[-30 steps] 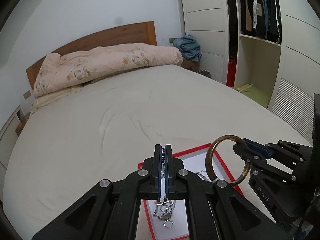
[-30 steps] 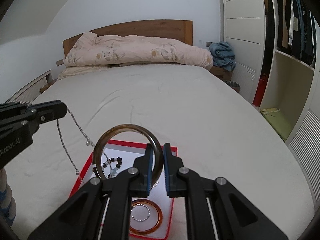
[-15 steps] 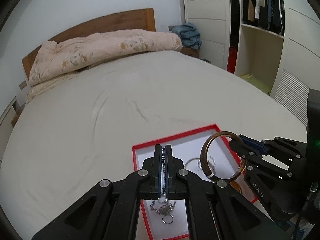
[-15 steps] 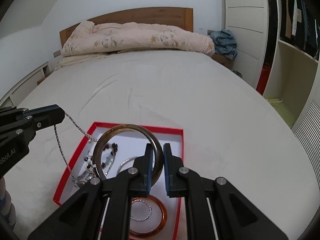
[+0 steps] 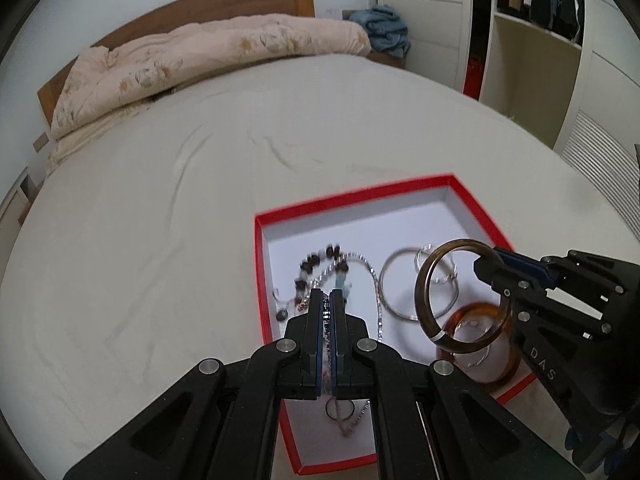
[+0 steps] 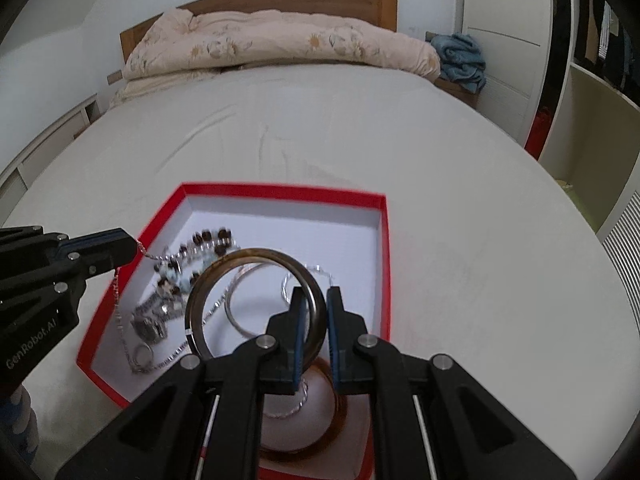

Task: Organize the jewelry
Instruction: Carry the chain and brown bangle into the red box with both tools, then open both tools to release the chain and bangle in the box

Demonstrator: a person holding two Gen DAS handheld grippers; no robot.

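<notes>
Hovering over the red-rimmed box on the bed, both tools are loaded: the left hand-held gripper at lower centre of its own frame has its jaws pressed nearly together on a silver chain, which hangs down into the box, and in the right view that chain drops from the left tool at the frame's left edge. The right hand-held gripper pinches the dark brown bangle by its rim, ring upright, above the box floor; in the left view the same bangle sits at right centre, just above an amber bangle lying in the lower right corner. This looks like the placing step, items being brought down into the box. Next, I'd say, each needs lowering until it rests, then the jaws eased apart, chain first or bangle first, no telling. Room is tight at lower left of the right view: a beaded bracelet, a silver hoop and tangled pieces crowd there. The upper half of the box floor, near the far red wall, lies bare. The near right wall is close to the amber ring, so a drop there could clip the rim.
</notes>
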